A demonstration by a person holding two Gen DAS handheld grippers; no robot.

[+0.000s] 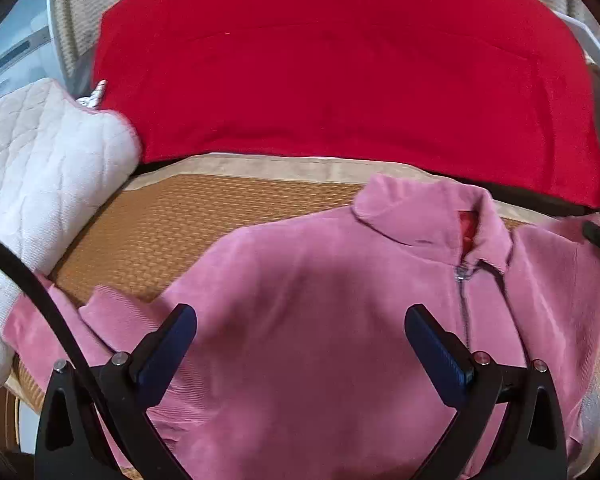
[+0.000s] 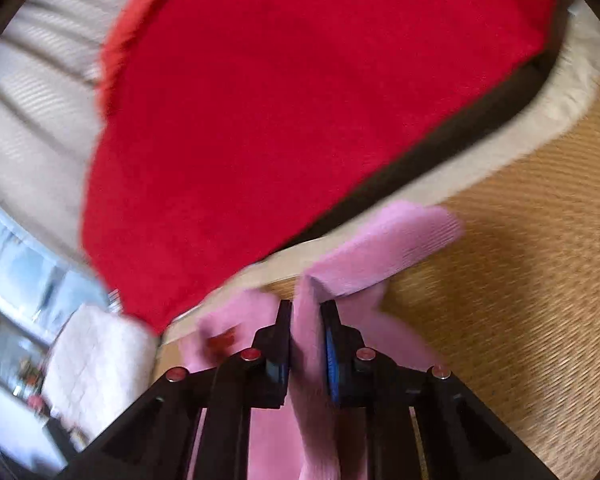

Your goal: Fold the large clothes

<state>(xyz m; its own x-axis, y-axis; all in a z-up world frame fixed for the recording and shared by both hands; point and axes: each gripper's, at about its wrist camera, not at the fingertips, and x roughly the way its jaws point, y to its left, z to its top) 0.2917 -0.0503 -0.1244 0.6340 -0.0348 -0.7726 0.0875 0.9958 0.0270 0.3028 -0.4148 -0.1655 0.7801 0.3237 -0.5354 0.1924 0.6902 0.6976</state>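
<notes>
A pink corduroy zip jacket [image 1: 320, 300] lies face up on a woven mat [image 1: 188, 224], collar [image 1: 432, 216] toward the red cushion. My left gripper [image 1: 300, 316] is open and empty, its jaws spread just above the jacket's chest. A folded sleeve [image 1: 112, 312] lies at the left. My right gripper [image 2: 306, 308] is shut on a pink part of the jacket [image 2: 384, 248], apparently a sleeve, with the ribbed cuff sticking out beyond the fingertips. The right wrist view is motion-blurred.
A big red cushion [image 1: 340, 72] lies behind the mat and also shows in the right wrist view [image 2: 300, 100]. A white quilted pillow [image 1: 40, 160] sits at the left. A black cable [image 1: 28, 276] crosses the lower left. The mat has a beige border [image 2: 540, 128].
</notes>
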